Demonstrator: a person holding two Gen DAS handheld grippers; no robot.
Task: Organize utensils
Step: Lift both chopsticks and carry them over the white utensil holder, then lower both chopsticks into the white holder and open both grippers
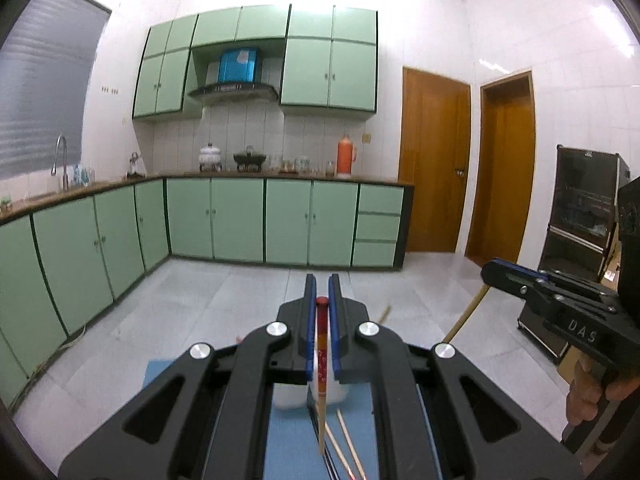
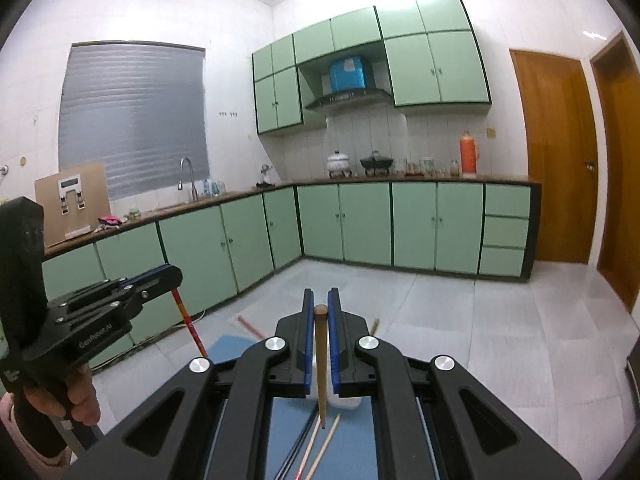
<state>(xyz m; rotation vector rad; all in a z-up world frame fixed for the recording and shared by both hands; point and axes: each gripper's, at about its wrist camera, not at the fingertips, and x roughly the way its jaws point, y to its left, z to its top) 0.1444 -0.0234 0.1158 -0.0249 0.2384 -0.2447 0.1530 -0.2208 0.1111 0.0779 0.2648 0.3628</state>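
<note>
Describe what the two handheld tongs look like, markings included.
Both tongs, left and right, are matte black plastic with blue pads lining the fingers and silver round bolts at the linkage pivots. White lettering marks their bodies: "DAS" on the right, "GenRobot.AI" on the left. A pink sleeve shows at the left hand.

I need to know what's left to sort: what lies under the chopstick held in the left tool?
Under the red-topped chopstick are a blue mat, a white container and loose chopsticks. The left tool covers the rest.

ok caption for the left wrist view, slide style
Left tool shut on a red-topped chopstick, raised above the blue mat; right tool alongside holds a plain wooden one.
</note>
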